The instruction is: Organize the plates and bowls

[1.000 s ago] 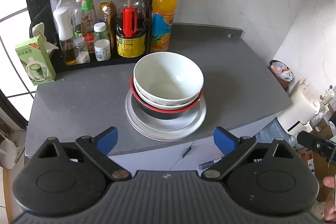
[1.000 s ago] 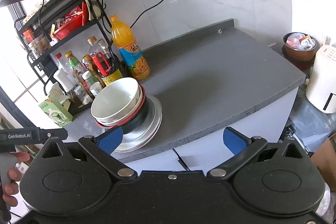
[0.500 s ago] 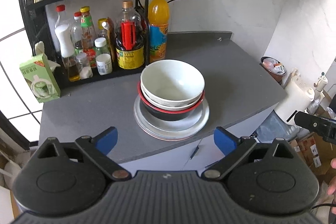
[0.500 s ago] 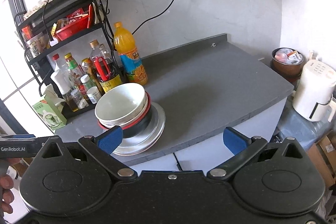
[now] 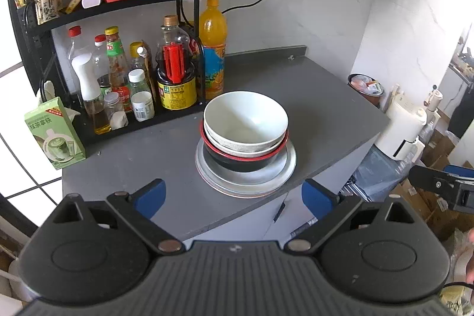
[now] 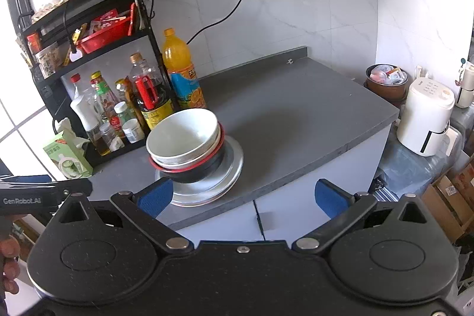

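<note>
Bare grey surface [image 6: 296,120] is lying open to the right of the stacked bowls and plates [image 6: 195,156]. A black rack of sauce bottles [image 5: 124,79] and an orange drink bottle [image 5: 211,49] are crowding just behind the stack, blocking approach there.

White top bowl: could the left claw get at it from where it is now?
Probably yes: the left claw is open and empty, and nothing stands between it and the white bowl topping the stack.
</note>
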Demonstrator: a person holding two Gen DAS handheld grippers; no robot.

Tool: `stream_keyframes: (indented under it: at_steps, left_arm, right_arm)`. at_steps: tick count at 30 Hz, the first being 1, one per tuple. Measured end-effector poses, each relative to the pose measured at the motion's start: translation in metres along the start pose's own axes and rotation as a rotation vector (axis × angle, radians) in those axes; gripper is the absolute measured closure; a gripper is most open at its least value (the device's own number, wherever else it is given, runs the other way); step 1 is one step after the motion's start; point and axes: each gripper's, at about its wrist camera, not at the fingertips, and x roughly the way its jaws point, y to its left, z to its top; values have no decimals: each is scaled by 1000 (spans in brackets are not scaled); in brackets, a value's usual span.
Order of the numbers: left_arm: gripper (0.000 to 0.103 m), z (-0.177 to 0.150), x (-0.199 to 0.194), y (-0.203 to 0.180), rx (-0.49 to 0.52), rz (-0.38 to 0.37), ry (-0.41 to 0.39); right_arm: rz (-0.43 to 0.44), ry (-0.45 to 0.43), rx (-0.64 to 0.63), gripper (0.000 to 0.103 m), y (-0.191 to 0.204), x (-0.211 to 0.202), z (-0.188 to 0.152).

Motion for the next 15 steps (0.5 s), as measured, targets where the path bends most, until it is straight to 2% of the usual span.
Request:
stream_keyframes:
  at_steps: [8,15]
  left_arm:
    - [6,-10,-11,11,26,-23,-2]
    - [6,-20,-21,21,29,-11,-3]
  right_arm:
    - [4,-13,-13,0,23,-13,-10]
    - [20,-14,-34,0,35,-20,-16]
